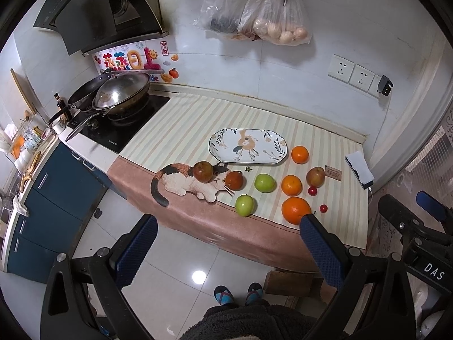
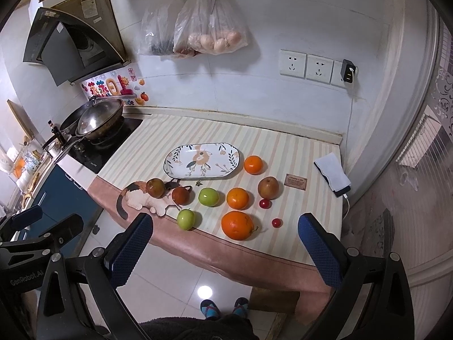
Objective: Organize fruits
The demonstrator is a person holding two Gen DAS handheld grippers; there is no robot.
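An empty oval flower-patterned plate lies on the striped mat. In front of it lie three oranges, the largest nearest the edge, two green apples, three brownish-red fruits, one of them on the cat picture, and two small red tomatoes. My left gripper is open and empty, held off the counter's front edge above the floor. My right gripper is open and empty, also short of the counter.
A wok with a lid sits on the hob at the left. A phone with a white cloth lies at the mat's right edge, its cable hanging down. Plastic bags hang on the wall. Each view shows the other gripper at its side.
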